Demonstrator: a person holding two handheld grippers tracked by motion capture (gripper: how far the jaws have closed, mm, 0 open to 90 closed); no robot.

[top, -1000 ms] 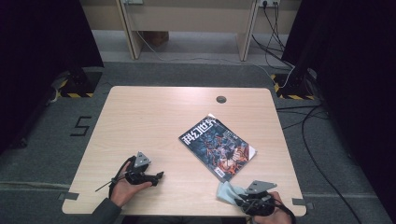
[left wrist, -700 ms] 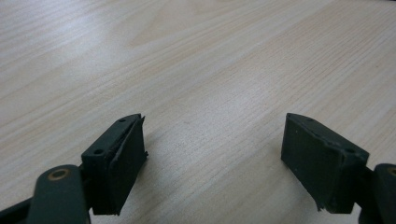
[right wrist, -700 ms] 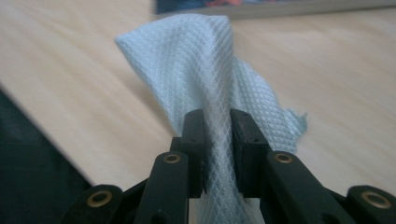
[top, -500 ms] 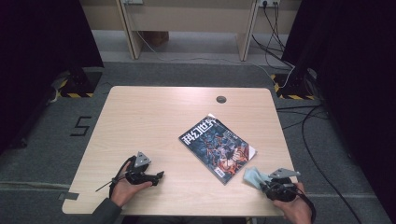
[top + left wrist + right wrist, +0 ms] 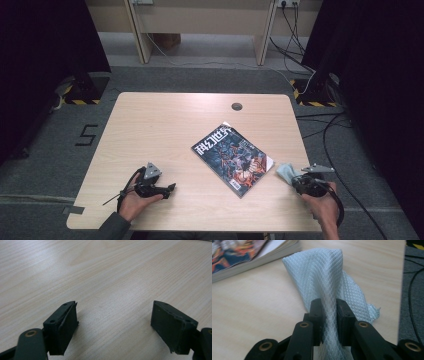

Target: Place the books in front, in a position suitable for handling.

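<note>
- Your two grippers: the left gripper (image 5: pixel 169 188) lies low on the table (image 5: pixel 165 125) near its front left edge, in your left hand (image 5: pixel 134 200); the right gripper (image 5: pixel 296 181) sits at the front right edge, in your right hand (image 5: pixel 322 207).
- Left gripper (image 5: pixel 113 327), own view: jaws stand wide apart over bare wood, nothing between them.
- Right gripper (image 5: pixel 329 322), own view: jaws nearly together and clamped on one cloth (image 5: pixel 329 277), pale blue with a diamond weave; the fabric is pinched into a ridge that rises from the jaws and fans out onto the table beyond.
- One cloth (image 5: pixel 286 172), high view: a small pale patch just ahead of the right gripper, near the table's right edge and just beside the magazine's lower corner.
- One magazine (image 5: pixel 232 157): closed, cover up, lying askew right of centre; in the right gripper view its corner (image 5: pixel 249 255) is cut off by the top left of the frame, and its cover is blurred.
- One round hole (image 5: pixel 236 106) in the tabletop near the far edge.
- Hard to make out: the cover's print beyond large white characters; the part of the cloth below the right jaws, hidden behind them.
</note>
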